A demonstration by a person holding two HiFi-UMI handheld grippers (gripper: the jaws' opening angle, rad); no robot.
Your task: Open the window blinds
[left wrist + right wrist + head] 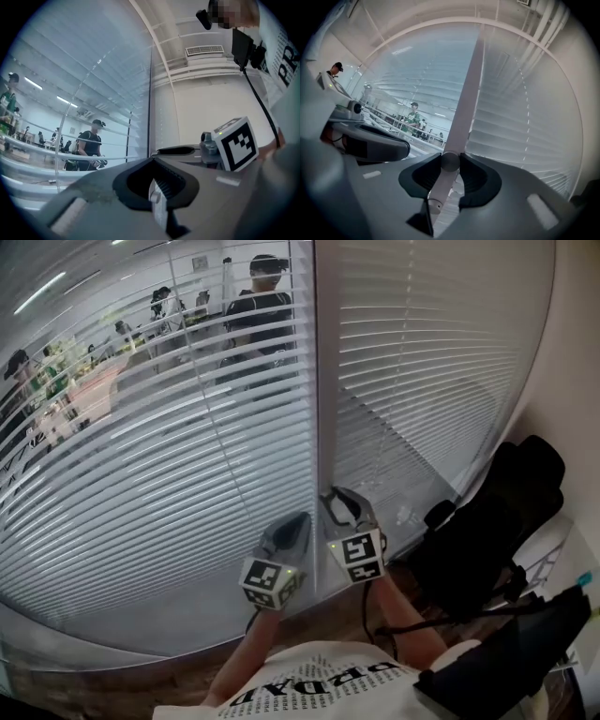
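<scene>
Two blinds point(169, 474), left gripper point(298, 521), right gripper point(339, 498) clamping wand point(440, 185).

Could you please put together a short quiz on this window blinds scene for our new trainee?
1. True or false: the right gripper is shut on a blind wand.
2. Which blind has its slats tilted open, so that the room beyond shows through? A: the left blind. B: the right blind.
3. What dark piece of furniture stands at the right of the head view?

Key: 1 true; 2 A; 3 an office chair.
</scene>
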